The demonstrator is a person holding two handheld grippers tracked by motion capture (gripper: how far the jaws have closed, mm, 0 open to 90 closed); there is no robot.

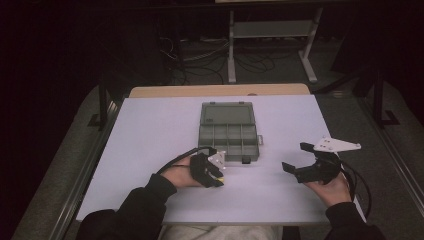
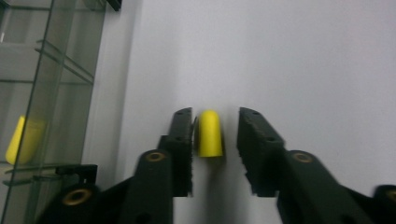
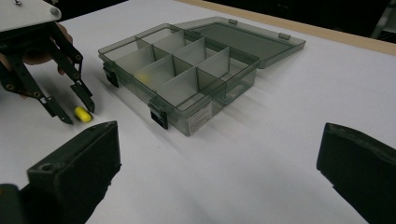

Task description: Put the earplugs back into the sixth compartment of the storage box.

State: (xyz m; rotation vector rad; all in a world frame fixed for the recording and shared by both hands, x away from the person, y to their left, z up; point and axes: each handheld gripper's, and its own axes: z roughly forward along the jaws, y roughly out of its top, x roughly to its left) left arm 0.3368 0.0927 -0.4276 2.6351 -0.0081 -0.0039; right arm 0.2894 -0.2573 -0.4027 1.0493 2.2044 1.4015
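A dim room: white table (image 1: 150, 150), grey floor (image 1: 380, 150), metal stand (image 1: 272, 30) behind.

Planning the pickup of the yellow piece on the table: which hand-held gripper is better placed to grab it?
Left. The left hand-held gripper already straddles the yellow piece; the right hand-held gripper stands open, away from it.

The small plug (image 2: 209, 134) between the black jaws of the left gripper (image 2: 215, 135) is bright yellow and plain. A second yellow piece (image 2: 21, 140) shows through the smoky grey, see-through box (image 3: 187, 70), whose latches (image 3: 159, 116) are black. The table top (image 1: 150, 140) is pale lavender-white with a tan wooden edge (image 1: 220, 90). The right gripper (image 1: 300, 160) is black with a light grey plate (image 1: 337, 145). The person's sleeves (image 1: 145, 205) are black.
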